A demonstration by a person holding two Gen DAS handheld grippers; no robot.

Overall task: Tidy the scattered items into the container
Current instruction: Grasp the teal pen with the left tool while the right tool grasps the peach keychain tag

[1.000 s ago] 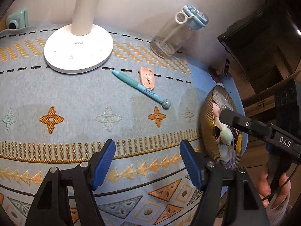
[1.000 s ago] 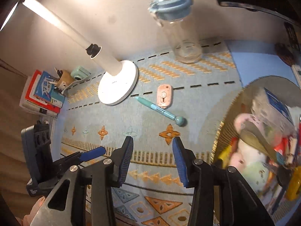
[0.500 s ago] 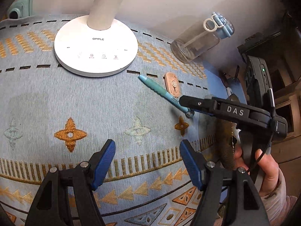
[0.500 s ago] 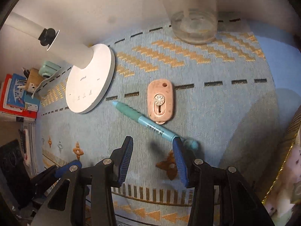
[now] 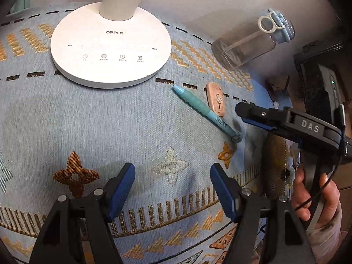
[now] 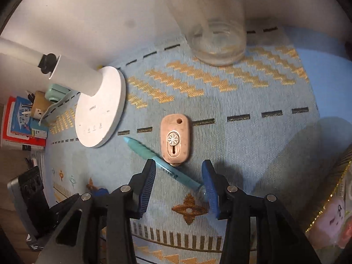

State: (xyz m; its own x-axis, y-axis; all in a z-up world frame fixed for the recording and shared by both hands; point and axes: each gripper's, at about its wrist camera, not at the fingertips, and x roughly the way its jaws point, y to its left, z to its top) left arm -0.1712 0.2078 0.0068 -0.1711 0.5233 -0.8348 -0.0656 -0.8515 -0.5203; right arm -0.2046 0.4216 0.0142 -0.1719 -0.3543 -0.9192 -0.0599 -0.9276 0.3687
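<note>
Woven blue cloth (image 5: 92, 121) with gold zigzags, black dashes and flower motifs covers the table, which stands against a pale wall. At the right edge sits a round container (image 6: 336, 189) with a ribbed gold rim; soft pink and pale things fill it, too blurred to name. A clear plastic bottle (image 5: 248, 46) with a light blue lid and white loop stands near the wall, seemingly empty. The smooth white round lamp base (image 5: 110, 46) reads "OPPLE", with "MIN" and "MAX" and four small icons below. The teal pen (image 6: 162, 165), with a ribbed grip and a barcode label, lies slantwise on the cloth, and a peach oval tag (image 6: 175, 140) bearing a star-shaped emblem lies just beside it. The right gripper (image 6: 179, 184), marked "DAS" on its side, hangs over the pen with its blue-padded fingers partly apart; the pen's rear half lies between them, and I cannot tell whether the pads touch it. The left gripper (image 5: 172, 191) holds its fingers wide over bare cloth, nothing between them. A hand (image 5: 316, 198) grips the right tool's handle.
</note>
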